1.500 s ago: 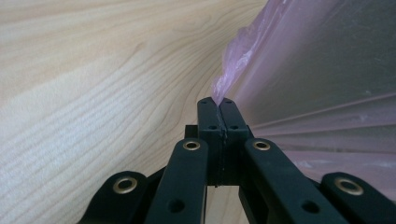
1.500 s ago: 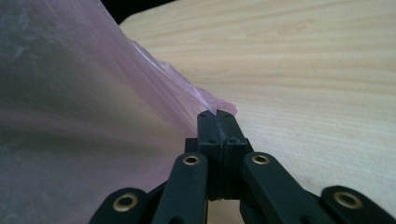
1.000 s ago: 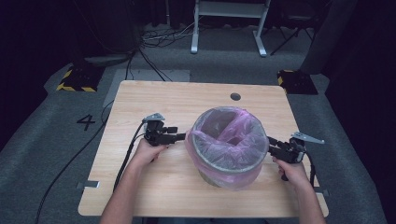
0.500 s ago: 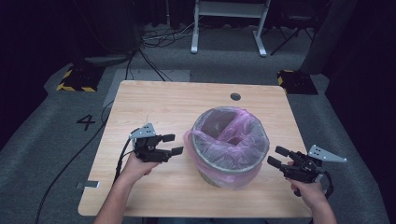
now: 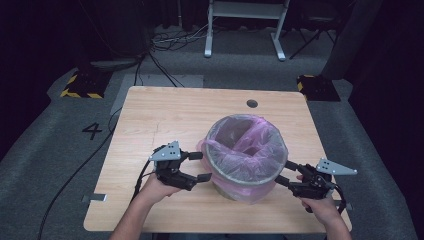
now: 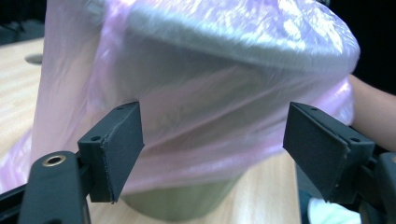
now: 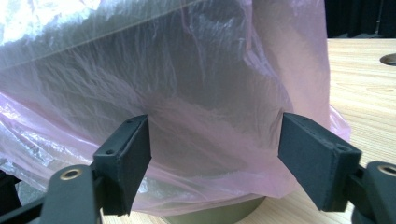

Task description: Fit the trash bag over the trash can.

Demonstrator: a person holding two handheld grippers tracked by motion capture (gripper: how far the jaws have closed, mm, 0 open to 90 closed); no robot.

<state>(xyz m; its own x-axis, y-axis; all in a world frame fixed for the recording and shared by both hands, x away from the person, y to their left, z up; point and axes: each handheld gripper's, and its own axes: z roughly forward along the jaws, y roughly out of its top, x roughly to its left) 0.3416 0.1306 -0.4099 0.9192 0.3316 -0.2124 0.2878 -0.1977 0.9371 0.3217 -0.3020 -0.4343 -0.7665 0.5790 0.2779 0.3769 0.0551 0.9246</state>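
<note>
A grey round bin (image 5: 246, 167) lined with a pink plastic bag (image 5: 248, 145) stands on the wooden table (image 5: 165, 115), near its front middle. The bag's edge is folded down over the rim and hangs loose around the bin's wall (image 6: 196, 140) (image 7: 196, 107). My left gripper (image 5: 200, 166) is open just left of the bin, its jaws pointing at the bag without touching it. My right gripper (image 5: 286, 172) is open at the bin's right side, jaws spread close to the hanging plastic. In both gripper views nothing sits between the pads (image 6: 116, 149) (image 7: 128, 161).
A round cable hole (image 5: 252, 104) lies in the table behind the bin. Cables trail off the left edge to the floor. A white frame (image 5: 245, 25) stands beyond the table, and yellow-black blocks (image 5: 80, 85) sit on the carpet.
Both grippers pulled away from the bin's rim toward the front edge, then came back in lower down, beside the bin's wall. Both stay open.
</note>
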